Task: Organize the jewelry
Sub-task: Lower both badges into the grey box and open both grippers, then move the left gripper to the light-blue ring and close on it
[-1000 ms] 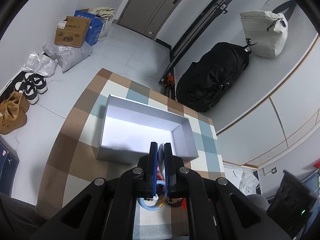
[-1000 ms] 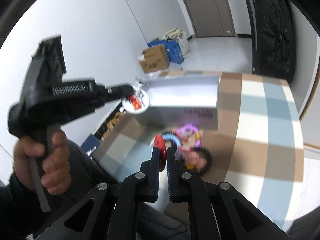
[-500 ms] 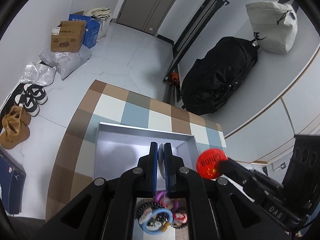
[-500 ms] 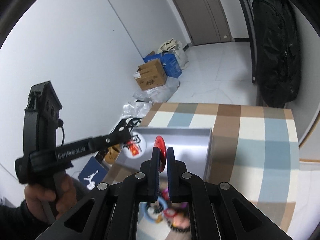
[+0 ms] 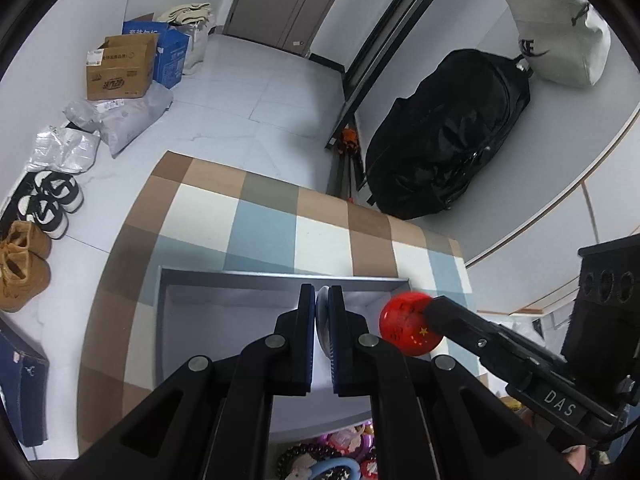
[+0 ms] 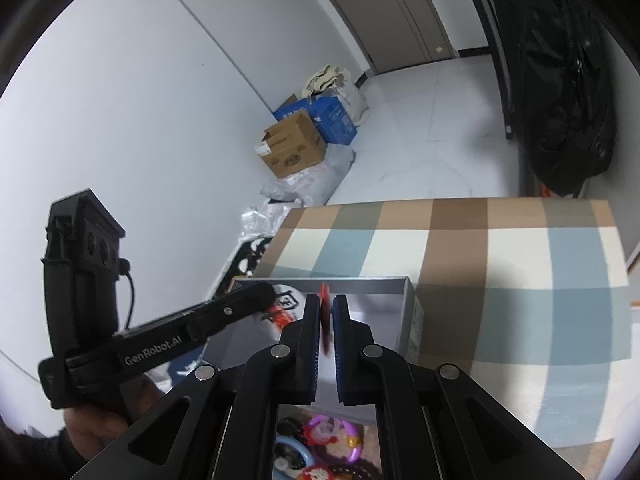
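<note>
An open silver-grey box [image 5: 224,280] [image 6: 408,312] sits on a checked tablecloth. My left gripper [image 5: 323,312] is shut on a white round badge [image 5: 322,320], edge-on between its jaws, held over the box; the badge shows its printed face in the right wrist view [image 6: 286,302]. My right gripper [image 6: 327,312] is shut on a red round badge [image 5: 410,328] [image 6: 324,316], held over the box's right side. A pile of bracelets and rings [image 5: 328,456] [image 6: 320,448] lies on the cloth in front of the box.
The checked table [image 5: 272,220] [image 6: 520,280] ends near a black bag [image 5: 448,136] at the wall. Cardboard and blue boxes [image 5: 120,68], plastic bags and shoes [image 5: 48,200] lie on the floor to the left.
Both grippers have risen from the jewelry pile and moved forward over the box, each carrying its badge. The right gripper has come in beside the left one.
</note>
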Motion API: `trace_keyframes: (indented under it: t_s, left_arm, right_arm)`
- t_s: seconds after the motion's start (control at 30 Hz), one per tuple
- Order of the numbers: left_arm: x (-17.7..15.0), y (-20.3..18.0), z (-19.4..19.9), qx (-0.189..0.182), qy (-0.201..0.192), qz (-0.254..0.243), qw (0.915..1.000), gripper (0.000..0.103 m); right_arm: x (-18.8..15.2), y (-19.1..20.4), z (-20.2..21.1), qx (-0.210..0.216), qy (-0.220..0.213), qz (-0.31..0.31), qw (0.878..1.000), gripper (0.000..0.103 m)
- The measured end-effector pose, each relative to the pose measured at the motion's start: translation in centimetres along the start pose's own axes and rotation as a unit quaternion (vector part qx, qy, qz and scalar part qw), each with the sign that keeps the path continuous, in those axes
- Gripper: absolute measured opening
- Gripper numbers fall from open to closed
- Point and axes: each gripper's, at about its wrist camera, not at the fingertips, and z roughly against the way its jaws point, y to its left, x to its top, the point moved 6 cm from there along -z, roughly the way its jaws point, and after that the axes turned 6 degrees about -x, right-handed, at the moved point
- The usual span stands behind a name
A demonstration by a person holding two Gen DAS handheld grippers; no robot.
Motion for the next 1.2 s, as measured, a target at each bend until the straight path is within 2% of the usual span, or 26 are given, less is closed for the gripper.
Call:
trace_keyframes:
  t_s: [0.07,0.13,0.2,0.23,0.27,0.3,0.33,0.37,0.4,0.47,0.53,0.7,0.83,1.1,1.2]
  left_arm:
    - [0.2,0.4,-0.3,-0.014,0.008,0.018,0.9997,0.004]
    - [0.3,0.9,-0.5,-0.02,0.017,0.038,0.9989,0.016]
    - [0.4,1.1,-0.3,-0.029,0.012,0.054,0.998,0.023]
    - [0.5,1.1,-0.1,-0.033,0.009,0.057,0.9978,0.03]
    - [0.5,1.1,0.0,-0.031,0.008,0.058,0.9978,0.036]
    - [0.5,1.0,0.2,-0.032,0.004,0.059,0.9977,0.048]
    - [0.5,0.8,0.6,-0.035,-0.005,0.058,0.9977,0.054]
    - [0.6,0.7,1.0,-0.031,-0.013,0.055,0.998,0.054]
    - [0.7,0.6,1.2,-0.022,-0.018,0.05,0.9984,0.055]
    - [0.6,0.5,1.6,-0.004,-0.026,0.038,0.9989,0.058]
    - [0.5,0.7,2.0,0.006,-0.031,0.032,0.999,0.058]
    - [-0.2,0.8,3.0,0.042,-0.04,0.003,0.9983,0.059]
    - [-1.4,1.0,3.6,0.073,-0.037,-0.015,0.9965,0.061]
    - [-3.9,0.4,4.6,0.077,-0.03,-0.026,0.9962,0.073]
    - [-4.3,0.1,4.9,0.078,-0.031,-0.033,0.996,0.074]
  right_arm:
    - [0.1,-0.1,-0.2,0.002,0.001,-0.001,1.0,0.009]
    - [0.3,-0.4,-0.1,0.0,-0.003,-0.006,1.0,0.009]
    - [0.4,-0.6,0.2,0.01,-0.006,-0.015,1.0,0.016]
    - [0.5,-0.7,0.3,0.012,-0.005,-0.018,1.0,0.019]
    - [0.6,-0.7,0.5,0.011,-0.006,-0.021,1.0,0.027]
    - [0.7,-0.9,0.9,0.015,-0.01,-0.025,1.0,0.035]
    - [0.7,-1.0,1.1,0.017,-0.014,-0.029,0.999,0.039]
    - [0.8,-1.1,1.5,0.016,-0.021,-0.034,0.999,0.05]
    - [0.9,-1.2,1.9,0.014,-0.029,-0.035,0.999,0.069]
    - [1.0,-1.3,2.4,0.001,-0.044,-0.031,0.999,0.087]
    - [1.1,-1.1,2.8,0.0,-0.052,-0.025,0.998,0.09]
    - [0.8,-1.1,3.5,-0.018,-0.064,-0.014,0.998,0.103]
    - [0.4,-1.1,4.3,-0.037,-0.076,-0.006,0.996,0.103]
    - [-0.9,-0.6,5.6,-0.053,-0.086,0.007,0.995,0.103]
    - [-1.7,-0.8,5.8,-0.061,-0.082,0.006,0.995,0.103]
